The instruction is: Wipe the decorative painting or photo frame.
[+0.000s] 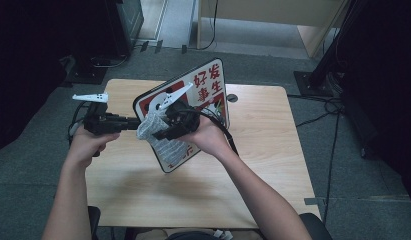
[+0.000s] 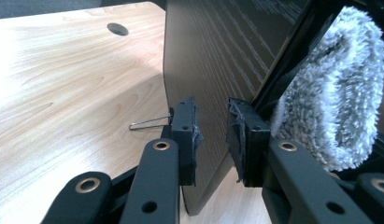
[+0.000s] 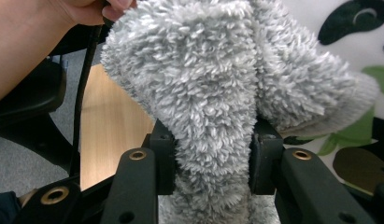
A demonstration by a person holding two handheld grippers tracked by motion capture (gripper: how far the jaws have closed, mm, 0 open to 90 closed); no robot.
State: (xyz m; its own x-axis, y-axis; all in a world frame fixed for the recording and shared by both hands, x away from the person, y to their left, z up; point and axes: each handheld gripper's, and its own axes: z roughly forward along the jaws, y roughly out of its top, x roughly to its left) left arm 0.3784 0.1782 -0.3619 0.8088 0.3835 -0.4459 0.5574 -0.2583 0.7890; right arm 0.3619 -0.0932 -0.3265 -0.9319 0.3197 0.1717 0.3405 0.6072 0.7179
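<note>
High view: a printed sign board (image 1: 209,82) is held tilted on edge over the wooden table (image 1: 263,150), and a grey fluffy cloth (image 1: 155,127) is pressed against its printed face.
Left gripper (image 2: 212,128): the 2 jaws are set a little apart astride the board's edge (image 2: 203,70); whether the pads actually bite on it cannot be told. The board's dark back is turned toward this camera.
Right gripper (image 3: 212,156): the 2 jaws are clamped on a bunched fold of the cloth (image 3: 213,93), with the printed face just behind it.
Step in hand: judged as wiping the board's face with the cloth while the board is steadied.
Next move: a stroke along the face is called for, with the cloth kept touching the print and the board kept from tipping.
Containers: 0 are seen; a round cable hole (image 1: 232,98) is seen in the table behind the board.
</note>
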